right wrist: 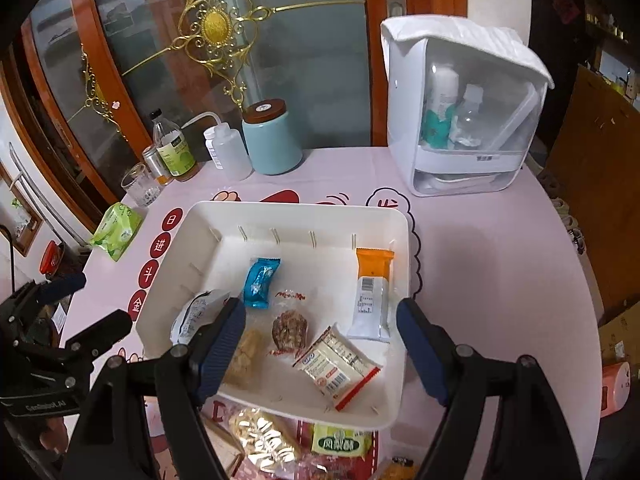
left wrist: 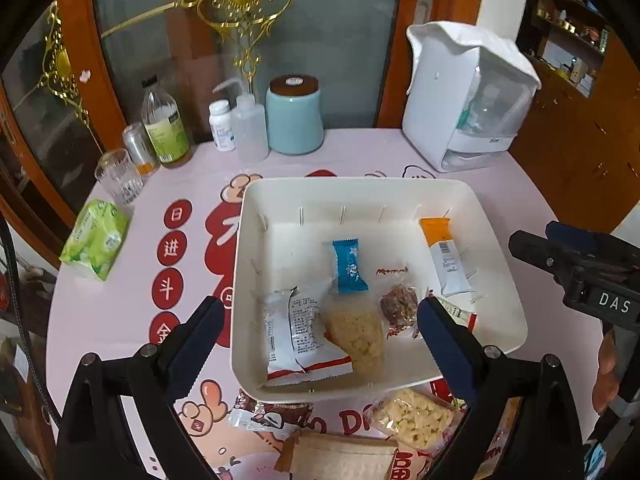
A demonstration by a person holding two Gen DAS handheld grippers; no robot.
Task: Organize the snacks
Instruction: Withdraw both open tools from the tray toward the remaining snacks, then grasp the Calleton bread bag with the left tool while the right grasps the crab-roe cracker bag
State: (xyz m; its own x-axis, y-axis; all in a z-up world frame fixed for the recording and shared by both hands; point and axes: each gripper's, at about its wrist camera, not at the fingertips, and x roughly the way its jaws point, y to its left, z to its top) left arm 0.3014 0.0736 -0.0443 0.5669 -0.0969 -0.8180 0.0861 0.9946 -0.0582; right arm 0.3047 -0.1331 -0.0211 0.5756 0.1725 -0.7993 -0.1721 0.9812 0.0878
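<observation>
The white tray [left wrist: 500, 264] sits mid-table on the pink cloth [left wrist: 120, 300], holding a blue packet [left wrist: 350, 266], an orange-topped bar [left wrist: 444, 254], two white wrappers [left wrist: 298, 332] and a clear bag of pale bits [left wrist: 358, 338]. More snacks [left wrist: 412, 420] lie loose just in front of it. My left gripper [left wrist: 320, 344] and right gripper [right wrist: 322, 338] both hang above it, jaws spread wide, gripping nothing.

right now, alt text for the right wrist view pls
An open right gripper hovers over a white tray of wrapped snacks on a pink table: a blue packet, an orange-topped bar and a red-edged packet. More snacks lie on the table in front of the tray, and the left gripper shows at the left edge.
</observation>
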